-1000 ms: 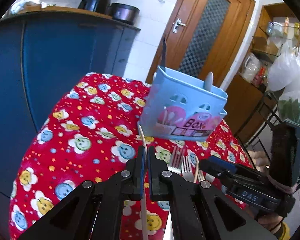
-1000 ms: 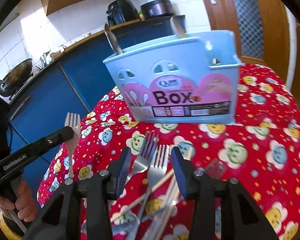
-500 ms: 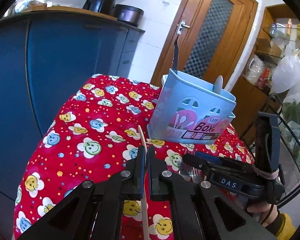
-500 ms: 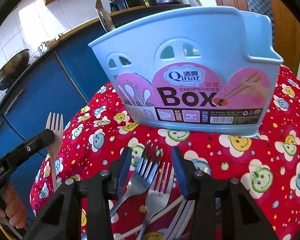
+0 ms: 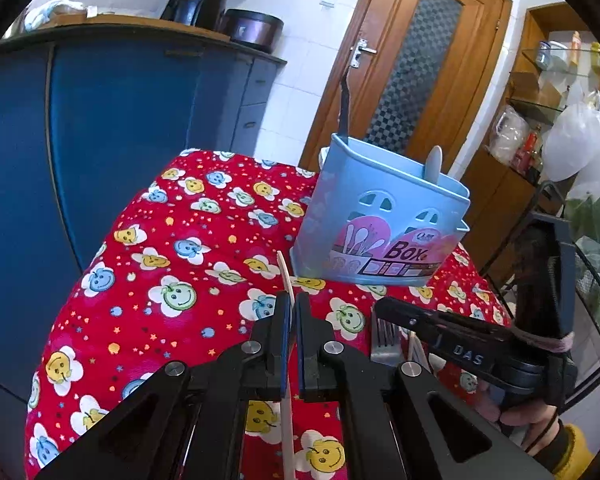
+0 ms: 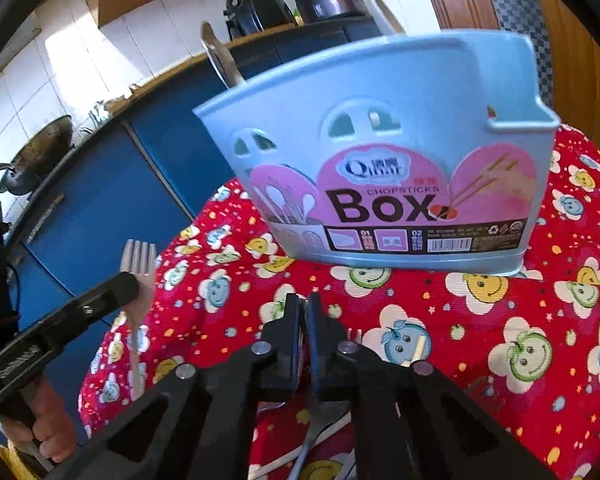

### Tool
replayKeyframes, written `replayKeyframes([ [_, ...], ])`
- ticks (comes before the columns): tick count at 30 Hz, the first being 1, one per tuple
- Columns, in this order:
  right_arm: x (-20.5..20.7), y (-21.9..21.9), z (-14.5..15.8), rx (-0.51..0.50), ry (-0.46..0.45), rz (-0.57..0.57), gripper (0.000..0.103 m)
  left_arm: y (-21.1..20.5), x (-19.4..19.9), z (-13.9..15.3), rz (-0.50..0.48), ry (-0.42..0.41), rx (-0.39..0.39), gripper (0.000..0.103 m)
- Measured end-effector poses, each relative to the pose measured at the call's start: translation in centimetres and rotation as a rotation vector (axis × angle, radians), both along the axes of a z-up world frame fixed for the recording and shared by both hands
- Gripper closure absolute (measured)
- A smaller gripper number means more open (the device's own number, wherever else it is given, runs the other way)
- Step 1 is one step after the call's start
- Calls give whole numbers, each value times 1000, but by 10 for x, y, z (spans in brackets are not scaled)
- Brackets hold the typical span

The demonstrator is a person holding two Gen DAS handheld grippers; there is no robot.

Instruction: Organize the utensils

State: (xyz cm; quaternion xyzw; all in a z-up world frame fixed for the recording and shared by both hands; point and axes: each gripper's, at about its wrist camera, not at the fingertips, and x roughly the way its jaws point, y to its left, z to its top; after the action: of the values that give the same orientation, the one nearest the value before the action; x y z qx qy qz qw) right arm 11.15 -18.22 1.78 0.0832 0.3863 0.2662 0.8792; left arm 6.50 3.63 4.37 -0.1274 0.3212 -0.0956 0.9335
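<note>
Two grippers: how do their jaws stand?

— Both are closed. The left gripper (image 5: 291, 300) is clamped on a fork (image 6: 140, 264). From the right wrist camera that fork stands nearly upright, tines up, off to the left of the blue box (image 6: 420, 128) and clear of it. From the left wrist camera it shows edge-on, a thin pale strip rising between the pads.

And the right gripper (image 6: 303, 304)?

— Its pads are pressed together, low over the tablecloth (image 6: 540, 320), just in front of the box. More forks (image 5: 384, 340) lie there, right under its tip. One handle runs back beneath the fingers and some tines peep out on the right side. Whether a fork is actually pinched between the pads I cannot tell, because the fingers hide that spot.

Where does the box stand?

— Upright on the red cloth with the smiling flowers, its label reading "Chopsticks Box" facing both cameras. The blue cabinets are behind it and the wooden door is off to its right.

Anything in it?

— Yes. A metal handle (image 6: 220, 60) sticks up at its left end, and a pale grey one (image 5: 434, 164) sticks up nearer the middle.

Anything else by the forks?

— A pale stick end (image 6: 419, 346), on the cloth in front of the box.
</note>
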Motion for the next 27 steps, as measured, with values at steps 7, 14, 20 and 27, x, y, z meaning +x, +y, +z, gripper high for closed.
replayKeyframes([
  [7,-25,-15,33,44,-78,-22,100,-6,-5,9,-24,-26,5,101],
  [14,-53,-25,71,20,-199,-60,99,-11,-13,25,-43,-73,3,101],
  [20,-67,-29,99,-6,-288,-93,100,-14,-17,32,-50,-101,6,102],
  [27,-73,-42,121,-28,-345,-137,100,-12,-20,40,-44,-118,-10,102],
])
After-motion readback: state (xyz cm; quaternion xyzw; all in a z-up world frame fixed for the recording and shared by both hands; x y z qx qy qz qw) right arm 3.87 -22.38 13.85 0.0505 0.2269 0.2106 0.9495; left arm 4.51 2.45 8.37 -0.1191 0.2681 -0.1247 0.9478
